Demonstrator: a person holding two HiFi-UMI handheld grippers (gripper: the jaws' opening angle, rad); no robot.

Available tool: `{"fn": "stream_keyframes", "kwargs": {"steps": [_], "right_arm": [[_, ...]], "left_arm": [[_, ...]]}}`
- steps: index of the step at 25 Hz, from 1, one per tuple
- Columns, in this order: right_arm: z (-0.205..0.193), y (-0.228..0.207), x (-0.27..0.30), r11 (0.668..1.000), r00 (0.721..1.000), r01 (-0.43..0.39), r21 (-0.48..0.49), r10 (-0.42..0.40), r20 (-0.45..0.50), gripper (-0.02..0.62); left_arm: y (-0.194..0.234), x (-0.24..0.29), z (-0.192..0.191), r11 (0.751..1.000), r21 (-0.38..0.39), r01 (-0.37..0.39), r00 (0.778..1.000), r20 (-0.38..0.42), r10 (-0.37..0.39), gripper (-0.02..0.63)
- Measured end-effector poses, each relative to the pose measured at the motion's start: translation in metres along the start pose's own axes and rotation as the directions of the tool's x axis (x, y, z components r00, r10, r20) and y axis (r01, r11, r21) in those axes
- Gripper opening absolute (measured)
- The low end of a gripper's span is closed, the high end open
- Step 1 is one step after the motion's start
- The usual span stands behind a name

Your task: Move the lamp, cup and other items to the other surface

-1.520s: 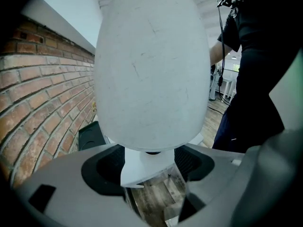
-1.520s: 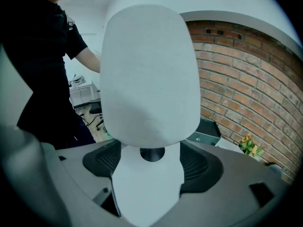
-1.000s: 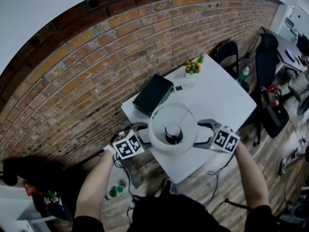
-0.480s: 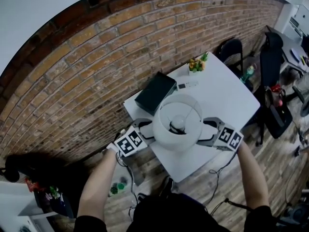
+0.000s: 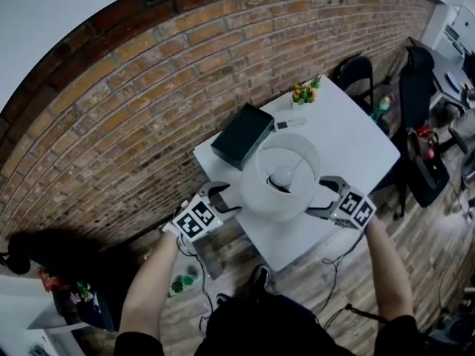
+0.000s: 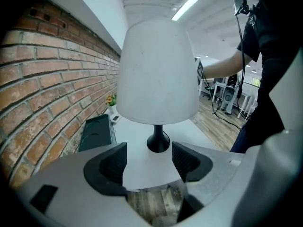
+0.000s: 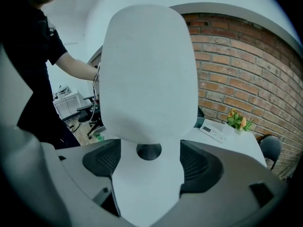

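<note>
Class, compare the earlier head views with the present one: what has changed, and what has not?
The lamp seems to have shifted a little away from the person, further onto the table. The left tongs have just been closing slightly, with nothing between them. Neither they nor the right tongs took hold of anything; both still flank the lamp, open. The box and plant stayed put.

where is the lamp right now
In the head view the lamp stands near the table's front edge, between the left gripper and right gripper, with the black box beyond it.
</note>
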State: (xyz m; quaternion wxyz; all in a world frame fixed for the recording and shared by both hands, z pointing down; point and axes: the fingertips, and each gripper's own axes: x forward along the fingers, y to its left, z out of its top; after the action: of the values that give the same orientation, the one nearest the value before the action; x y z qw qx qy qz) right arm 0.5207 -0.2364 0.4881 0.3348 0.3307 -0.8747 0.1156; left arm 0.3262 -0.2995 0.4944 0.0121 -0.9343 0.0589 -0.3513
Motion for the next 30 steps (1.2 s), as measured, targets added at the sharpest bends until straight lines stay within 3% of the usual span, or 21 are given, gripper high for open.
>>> {"fn": "stream_keyframes", "kwargs": {"steps": [5,10,20,23,27,30], "right_arm": [[-0.014,0.015,-0.008,0.995,0.995,0.094,-0.016,-0.095,-0.042,0.356],[-0.002,0.050,-0.018,0.982,0.984,0.176,0.073,-0.176,-0.006,0.323],[0.030,0.162,0.011,0.973,0.977,0.198,0.122,-0.206,0.057,0.273],[0.055,0.195,0.020,0.971,0.972,0.214,0.108,-0.222,0.073,0.273],[0.101,0.234,0.042,0.972,0.963,0.233,0.040,-0.237,0.130,0.273],[0.124,0.272,0.073,0.978,0.969,0.206,-0.019,-0.201,0.143,0.273]], "left_arm": [[-0.016,-0.030,-0.013,0.998,-0.014,-0.063,0.997,0.050,0.064,0.288],[-0.030,-0.077,-0.041,0.979,-0.089,-0.183,0.975,0.114,0.193,0.288],[-0.098,-0.198,-0.145,0.923,-0.261,-0.284,0.939,0.120,0.323,0.287],[-0.113,-0.237,-0.169,0.884,-0.312,-0.348,0.909,0.120,0.400,0.287],[-0.125,-0.290,-0.203,0.811,-0.380,-0.445,0.848,0.112,0.518,0.287],[-0.143,-0.326,-0.242,0.749,-0.433,-0.501,0.806,0.081,0.586,0.285]]}}
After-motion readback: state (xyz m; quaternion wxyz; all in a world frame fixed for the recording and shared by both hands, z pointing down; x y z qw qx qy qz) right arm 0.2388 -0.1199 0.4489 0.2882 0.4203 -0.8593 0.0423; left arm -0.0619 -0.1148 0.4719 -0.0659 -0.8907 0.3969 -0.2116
